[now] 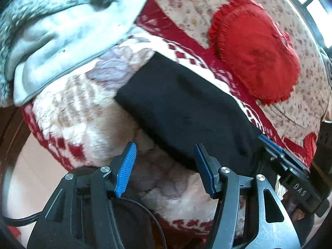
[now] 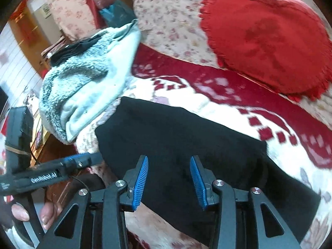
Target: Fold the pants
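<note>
The black pants (image 1: 182,108) (image 2: 186,137) lie folded into a flat, long rectangle on a fluffy red-and-white blanket (image 1: 72,108) (image 2: 228,95). My left gripper (image 1: 166,162) stands open at the pants' near edge, with only blanket and the cloth's edge between its blue pads. In the right wrist view it comes in from the left, its tip (image 2: 91,157) at the pants' left edge. My right gripper (image 2: 170,177) is open just above the pants, pads not pressing. In the left wrist view its tip (image 1: 264,140) sits at the pants' right end.
A red heart-shaped cushion (image 1: 255,49) (image 2: 265,37) rests on the floral sheet (image 1: 186,0) behind the pants. A grey fleece garment (image 1: 51,31) (image 2: 87,83) is piled at the pants' far left. The bed's edge and floor (image 1: 27,176) lie at lower left. Fingers of a hand (image 2: 47,213) show.
</note>
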